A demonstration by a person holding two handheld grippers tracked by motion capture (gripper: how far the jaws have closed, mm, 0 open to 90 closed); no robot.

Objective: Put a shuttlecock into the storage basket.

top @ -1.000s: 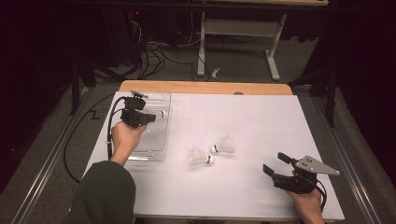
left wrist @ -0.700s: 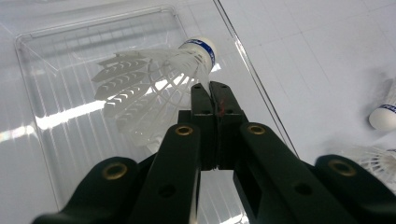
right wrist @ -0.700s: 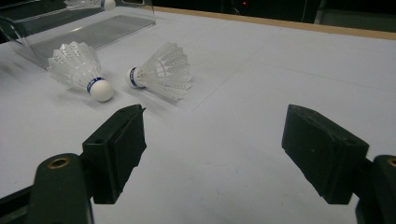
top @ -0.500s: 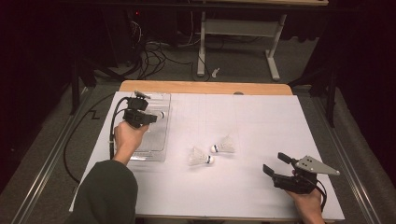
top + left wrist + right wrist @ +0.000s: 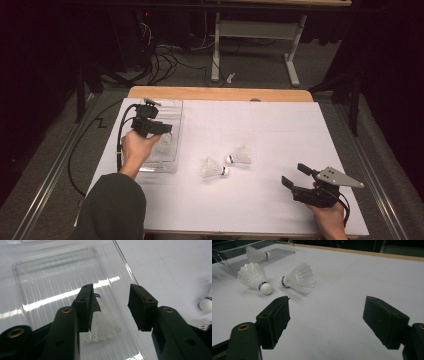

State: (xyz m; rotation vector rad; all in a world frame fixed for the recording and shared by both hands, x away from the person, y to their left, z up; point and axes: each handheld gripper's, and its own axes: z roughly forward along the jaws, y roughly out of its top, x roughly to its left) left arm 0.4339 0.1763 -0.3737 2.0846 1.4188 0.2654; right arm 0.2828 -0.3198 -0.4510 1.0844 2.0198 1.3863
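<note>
My left gripper (image 5: 166, 129) hovers over a clear plastic tray (image 5: 172, 107) at the table's left. Its jaws have just been opening and now stand open (image 5: 112, 307). A white shuttlecock (image 5: 103, 322) lies loose on the tray floor (image 5: 50, 277) beneath them, cork end pointing away, touched by neither pad. Two more shuttlecocks (image 5: 212, 168) (image 5: 239, 157) lie on their sides in the middle of the white table. My right gripper (image 5: 294, 174) rests near the front right, open and empty (image 5: 327, 320), pointing at that pair (image 5: 254, 277) (image 5: 298, 278).
White sheet (image 5: 280, 135) covers the table, with a wooden edge (image 5: 220, 93) at the far side. The left gripper's black cable (image 5: 120, 135) loops off the table's left. A metal stand (image 5: 250, 30) and loose wires sit on the floor beyond.
The left gripper's jaws have opened and the shuttlecock it held has dropped into the tray. Neither hand has shifted.
</note>
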